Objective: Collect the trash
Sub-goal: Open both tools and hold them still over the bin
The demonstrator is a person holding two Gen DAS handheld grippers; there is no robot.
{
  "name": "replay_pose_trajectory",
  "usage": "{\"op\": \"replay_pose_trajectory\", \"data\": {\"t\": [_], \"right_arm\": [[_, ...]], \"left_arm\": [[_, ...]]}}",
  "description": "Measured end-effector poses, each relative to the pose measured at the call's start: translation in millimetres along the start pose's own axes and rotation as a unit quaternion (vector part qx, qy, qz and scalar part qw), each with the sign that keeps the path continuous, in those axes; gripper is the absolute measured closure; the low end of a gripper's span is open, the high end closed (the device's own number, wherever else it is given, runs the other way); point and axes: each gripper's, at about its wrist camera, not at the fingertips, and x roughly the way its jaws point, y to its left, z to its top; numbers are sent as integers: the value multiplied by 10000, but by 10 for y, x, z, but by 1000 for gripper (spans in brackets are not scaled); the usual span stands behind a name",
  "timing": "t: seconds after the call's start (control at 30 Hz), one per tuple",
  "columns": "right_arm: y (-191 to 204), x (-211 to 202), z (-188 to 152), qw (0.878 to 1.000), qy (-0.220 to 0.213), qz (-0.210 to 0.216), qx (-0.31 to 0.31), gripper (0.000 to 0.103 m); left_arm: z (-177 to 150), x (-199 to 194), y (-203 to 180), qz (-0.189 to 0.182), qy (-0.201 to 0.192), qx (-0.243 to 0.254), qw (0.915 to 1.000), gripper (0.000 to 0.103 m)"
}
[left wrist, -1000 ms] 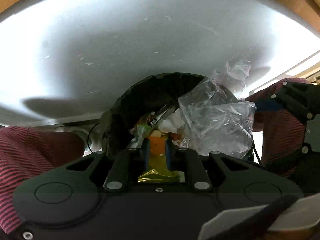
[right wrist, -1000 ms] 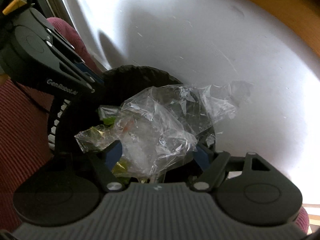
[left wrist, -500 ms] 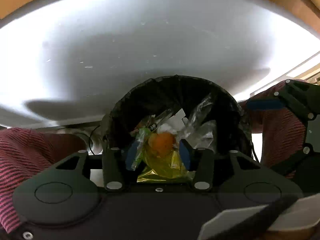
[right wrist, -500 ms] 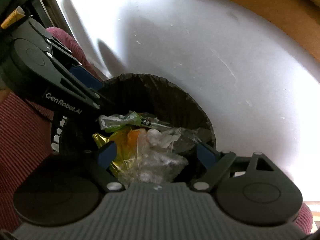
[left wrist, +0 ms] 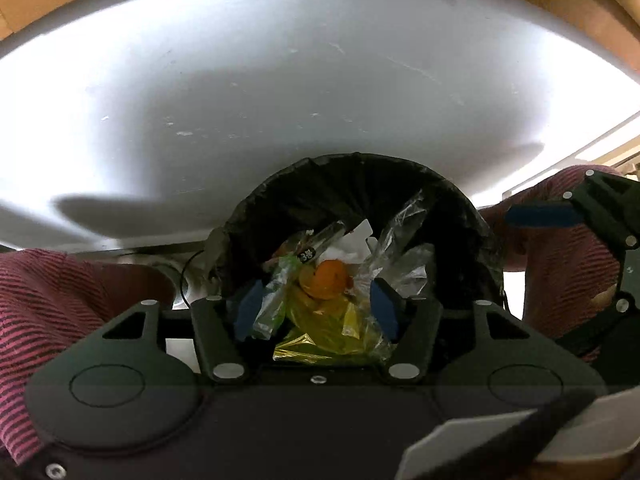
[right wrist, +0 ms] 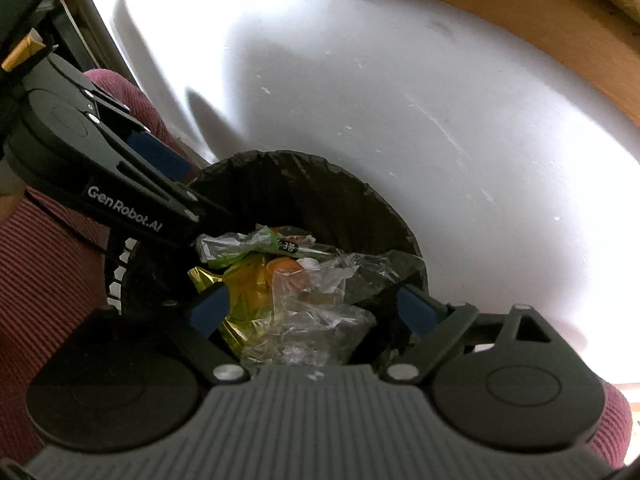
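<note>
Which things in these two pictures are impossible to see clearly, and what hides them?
- Bottom of the bin: both views, covered by trash.
- Print on the small black label: too small to read.
- Orange item: both views, partly under clear plastic.
- Floor around the bin: left wrist view, hidden by the left gripper body.

bin [left wrist: 360,184]: black liner, upright | trash [left wrist: 328,284]: wrappers, clear plastic, inside

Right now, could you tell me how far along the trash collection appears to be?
Done: the clear plastic film, yellow wrapper and orange piece lie inside the black-lined bin. In hand: nothing; the left claw is opening above the pile, and the right claw is spreading wide, gripping nothing. Left: these views show only the bin and white surface, so any remaining trash is out of sight.
</note>
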Motion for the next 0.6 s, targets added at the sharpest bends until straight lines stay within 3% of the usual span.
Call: {"op": "replay_pose_trajectory", "data": {"t": [0.2,0.6], "right_arm": [[-23,-8,-9,10000,-14,3,65,6],[-11,-32,-17,10000,-47,13,73,6]], "left_arm": [[-3,-15,-13,-31,-27,13,10000,37],[9,1,-4,74,71,-36,9999,33]]}}
